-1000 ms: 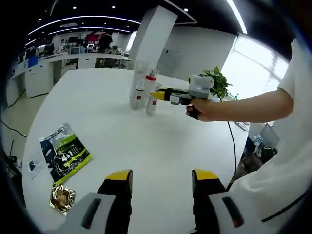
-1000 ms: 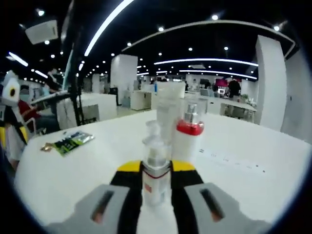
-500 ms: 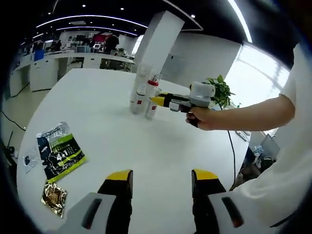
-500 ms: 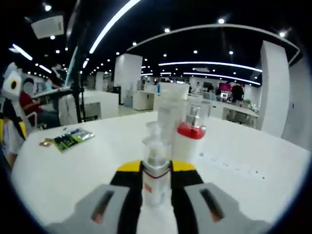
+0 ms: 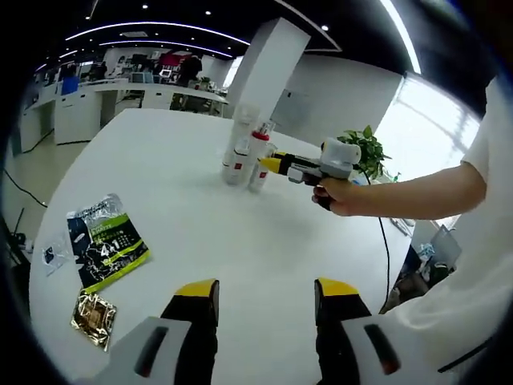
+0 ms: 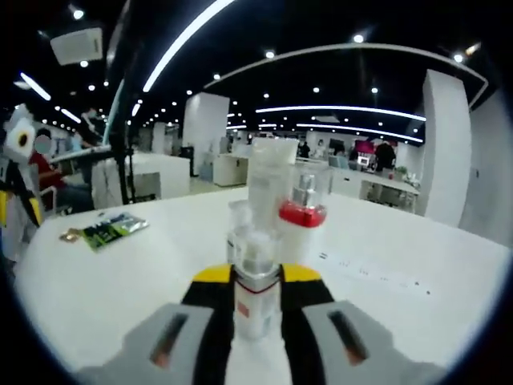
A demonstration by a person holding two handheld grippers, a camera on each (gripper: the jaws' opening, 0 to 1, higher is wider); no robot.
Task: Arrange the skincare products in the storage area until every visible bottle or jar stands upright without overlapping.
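A small clear pump bottle [image 6: 256, 289] with a red label stands upright between the yellow-tipped jaws of my right gripper [image 6: 256, 282], which is shut on it. Just behind it stand a white bottle with a red collar [image 6: 300, 233], a tall clear tube [image 6: 268, 183] and another small clear bottle [image 6: 238, 233], all upright. In the left gripper view the same cluster of bottles [image 5: 247, 156] stands far across the white table [image 5: 240, 241], with the right gripper [image 5: 272, 164] reaching it from the right in a person's hand. My left gripper [image 5: 264, 301] is open over bare table near the front.
A dark green and black sachet [image 5: 104, 249] and a small gold packet [image 5: 94, 319] lie at the table's left edge, with a small clear packet [image 5: 53, 254] beside them. A potted plant [image 5: 365, 144] stands beyond the far right edge. Desks and people fill the background.
Both views have shifted slightly with the hands. The right gripper stays shut on the small pump bottle beside the cluster; the left gripper stays open and low.
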